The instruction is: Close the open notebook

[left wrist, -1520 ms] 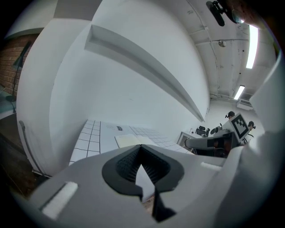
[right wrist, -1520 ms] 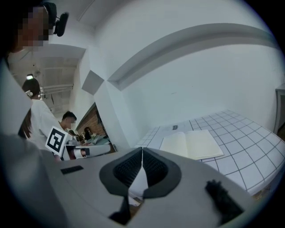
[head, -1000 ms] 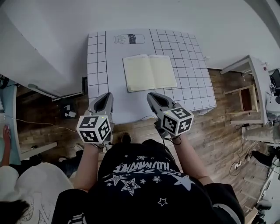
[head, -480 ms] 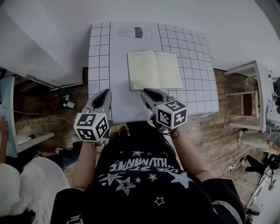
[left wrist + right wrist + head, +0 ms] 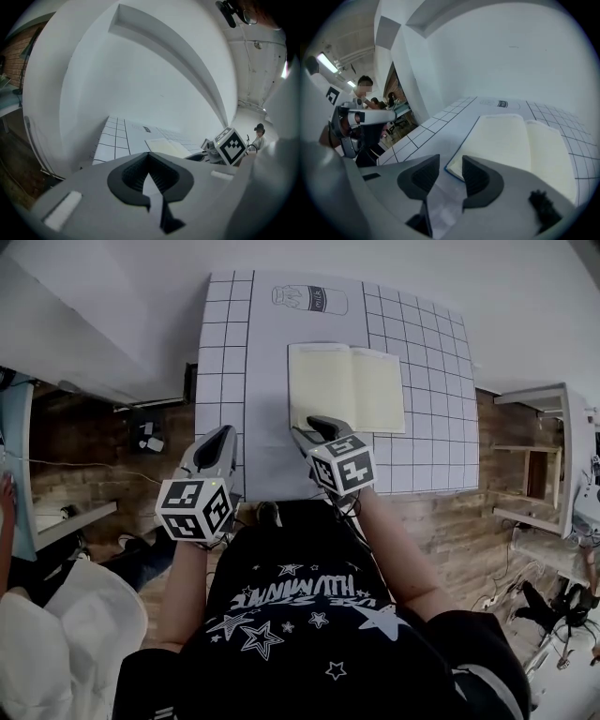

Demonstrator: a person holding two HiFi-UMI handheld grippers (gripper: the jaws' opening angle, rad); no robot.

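The open notebook (image 5: pixel 347 387) lies flat on the white gridded table (image 5: pixel 225 381), cream pages up; it also shows in the left gripper view (image 5: pixel 164 146) and the right gripper view (image 5: pixel 511 140). My right gripper (image 5: pixel 305 426) is low at its near left corner. Its jaws (image 5: pixel 450 176) are opening, and the blue-edged corner sits in the gap between them, with no pad pressing on it. My left gripper (image 5: pixel 223 432) hovers over the table's near edge, left of the notebook and apart from it. Its jaws (image 5: pixel 149 161) are shut with nothing in them.
A bottle outline (image 5: pixel 309 299) is printed at the table's far edge. White walls stand behind and to the left. A wooden floor with a white shelf unit (image 5: pixel 534 456) lies to the right. Another person (image 5: pixel 37 643) sits at the lower left.
My right gripper has moved forward and down to the notebook's near left corner, and its jaws have gone from shut to open. The left gripper has drifted slightly forward and down.
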